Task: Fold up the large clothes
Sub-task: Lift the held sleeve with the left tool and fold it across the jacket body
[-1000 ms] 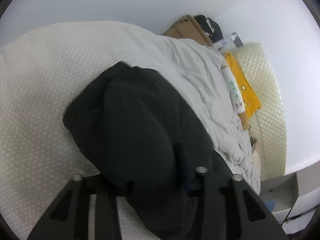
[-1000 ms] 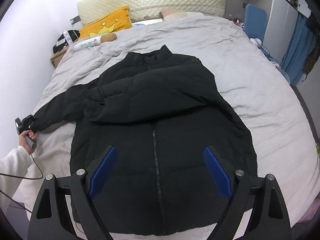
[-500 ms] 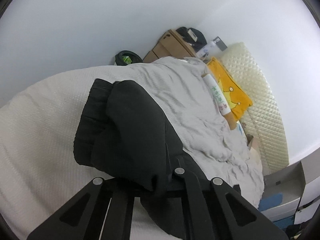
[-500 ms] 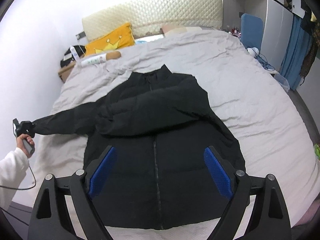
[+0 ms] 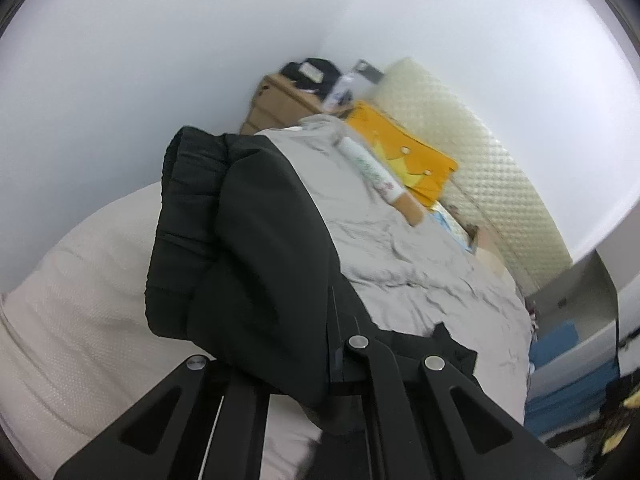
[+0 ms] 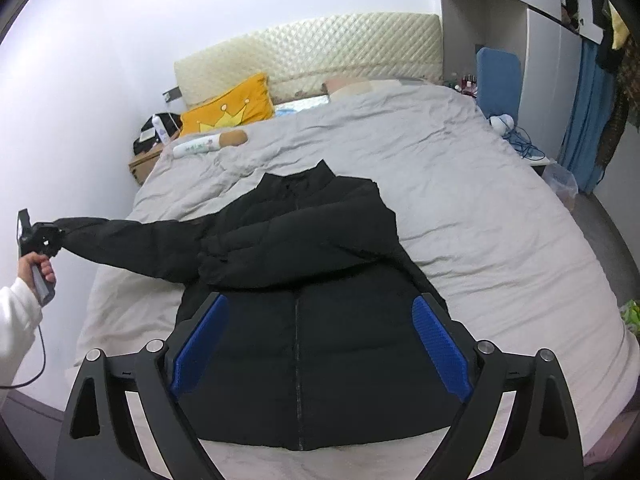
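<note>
A black puffer jacket (image 6: 312,300) lies front up on the grey bed (image 6: 500,240), collar toward the headboard. One sleeve is folded across the chest. The other sleeve (image 6: 132,240) is stretched out to the left, lifted off the bed. My left gripper (image 6: 42,236) is shut on that sleeve's cuff (image 5: 248,272), which fills the left wrist view and hides the fingertips. My right gripper (image 6: 320,344) is open and empty, hovering above the jacket's lower front.
A yellow crown pillow (image 6: 228,108), a white bolster (image 6: 208,144) and a quilted headboard (image 6: 312,52) are at the bed's head. A cardboard box (image 6: 144,164) stands at the left. A blue chair (image 6: 498,80) and wardrobe (image 6: 552,60) are at the right.
My left gripper has lifted the sleeve cuff off the bed and pulled it out to the left, straightening the sleeve. My right gripper has risen and drawn back from the jacket.
</note>
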